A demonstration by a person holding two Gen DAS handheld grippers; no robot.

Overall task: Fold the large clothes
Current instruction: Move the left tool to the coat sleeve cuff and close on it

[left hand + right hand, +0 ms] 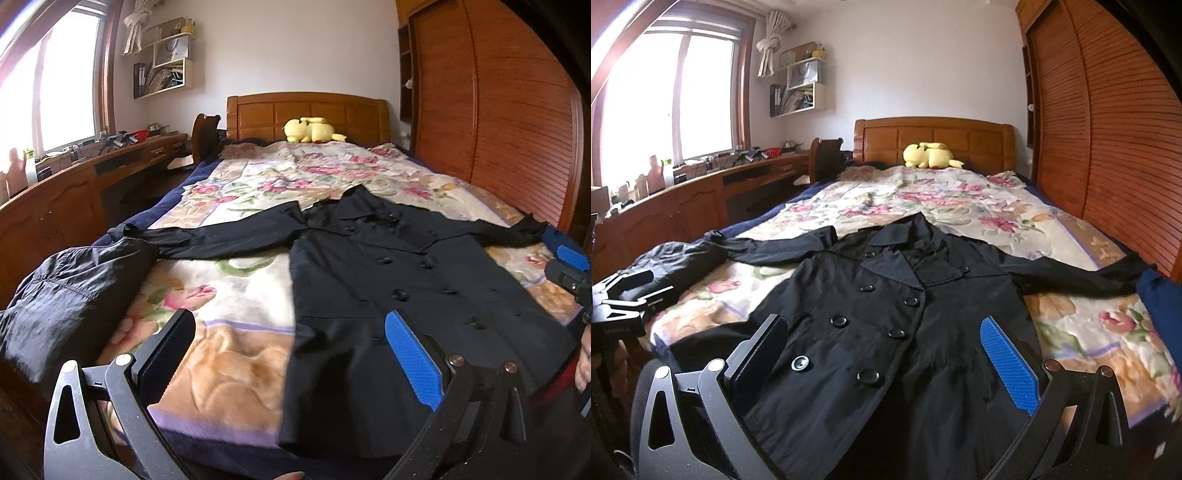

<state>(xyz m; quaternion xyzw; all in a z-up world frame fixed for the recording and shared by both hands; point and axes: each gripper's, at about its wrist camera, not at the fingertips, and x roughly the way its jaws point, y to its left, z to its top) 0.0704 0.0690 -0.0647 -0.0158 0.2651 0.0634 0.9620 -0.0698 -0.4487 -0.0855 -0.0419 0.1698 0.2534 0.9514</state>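
Bed [1071, 332]: coat [886, 314] beneath right gripper [886, 354]

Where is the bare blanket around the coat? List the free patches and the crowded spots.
Free: the wide stretch of blanket between the coat collar and the plush; the patch below the left sleeve, between the coat body and the dark bundle; a smaller patch under the right sleeve. Crowded: the bed's left edge with the bundle.

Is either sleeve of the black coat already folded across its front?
No: the black coat lies flat with both sleeves spread outward on the blanket.
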